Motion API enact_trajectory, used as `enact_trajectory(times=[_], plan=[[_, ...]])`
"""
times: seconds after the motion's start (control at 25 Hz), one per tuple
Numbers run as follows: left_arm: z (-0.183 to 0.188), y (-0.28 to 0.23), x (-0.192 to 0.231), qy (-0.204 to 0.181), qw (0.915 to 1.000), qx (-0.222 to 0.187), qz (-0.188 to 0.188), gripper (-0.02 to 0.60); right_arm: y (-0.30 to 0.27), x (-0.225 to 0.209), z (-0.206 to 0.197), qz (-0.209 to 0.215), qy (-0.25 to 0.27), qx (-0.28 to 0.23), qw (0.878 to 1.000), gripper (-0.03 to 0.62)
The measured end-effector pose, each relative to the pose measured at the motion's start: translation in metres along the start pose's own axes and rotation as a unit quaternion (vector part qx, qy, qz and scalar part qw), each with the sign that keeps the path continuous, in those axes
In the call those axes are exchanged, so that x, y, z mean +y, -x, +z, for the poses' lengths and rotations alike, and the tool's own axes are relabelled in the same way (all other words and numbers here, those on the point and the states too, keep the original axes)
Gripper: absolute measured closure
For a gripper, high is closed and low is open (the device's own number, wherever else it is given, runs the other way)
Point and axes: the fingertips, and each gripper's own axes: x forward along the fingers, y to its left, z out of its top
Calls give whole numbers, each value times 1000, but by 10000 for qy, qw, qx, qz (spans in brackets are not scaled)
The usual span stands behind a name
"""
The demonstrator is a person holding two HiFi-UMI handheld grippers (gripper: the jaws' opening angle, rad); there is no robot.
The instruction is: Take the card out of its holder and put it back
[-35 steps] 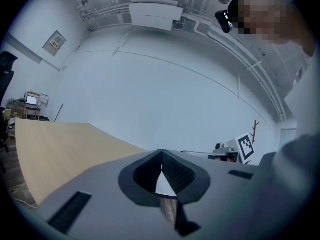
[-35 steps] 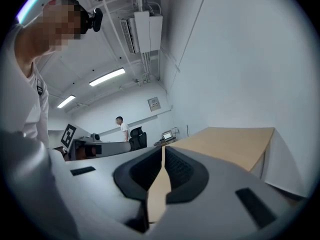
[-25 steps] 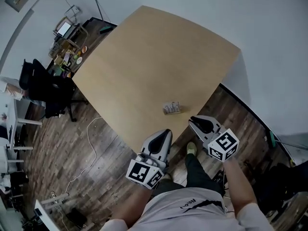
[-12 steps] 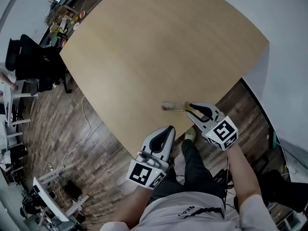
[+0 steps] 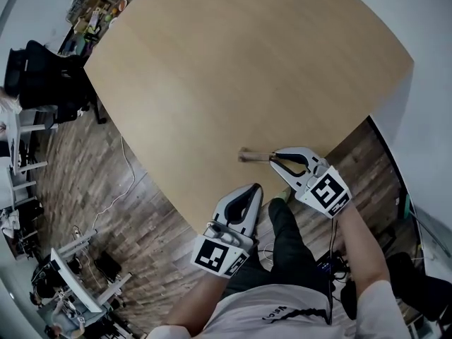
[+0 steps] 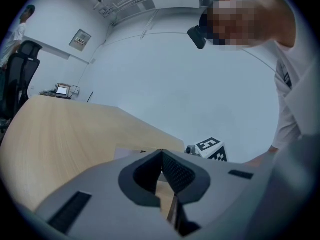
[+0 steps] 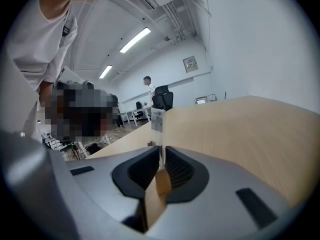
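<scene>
A small card holder [image 5: 253, 155] with a wooden base stands near the front edge of the light wood table [image 5: 247, 62]. My right gripper [image 5: 273, 157] has its tip at the holder's right end. In the right gripper view the white card [image 7: 158, 121] stands upright and edge-on, running down into the narrow gap between the jaws of the right gripper [image 7: 161, 151], with the wooden base [image 7: 159, 183] showing below. My left gripper [image 5: 256, 188] hovers at the table's edge, shut with nothing in it. In the left gripper view, the left gripper [image 6: 161, 154] has its pads touching.
A black office chair [image 5: 42, 76] and a cluttered desk [image 5: 95, 16] stand at the far left, and a cable [image 5: 123, 182] lies on the wooden floor. A person [image 7: 148, 89] stands far back in the room. The table's front edge runs just below the holder.
My right gripper has moved forward from beside the table's edge up to the holder, and its jaws now sit around the card. The left gripper stayed near the edge.
</scene>
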Motion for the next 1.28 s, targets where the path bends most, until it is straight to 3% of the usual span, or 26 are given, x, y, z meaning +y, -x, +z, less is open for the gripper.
enact_trajectory(times=[0.6,1.28], plan=[[4,8,20,49,10000,1,83,568,-9,16,26,393,516,12,9979,569],[26,10,15,-154,9996,-217,18,568,11,15,79,180,596,-576,9964,569]])
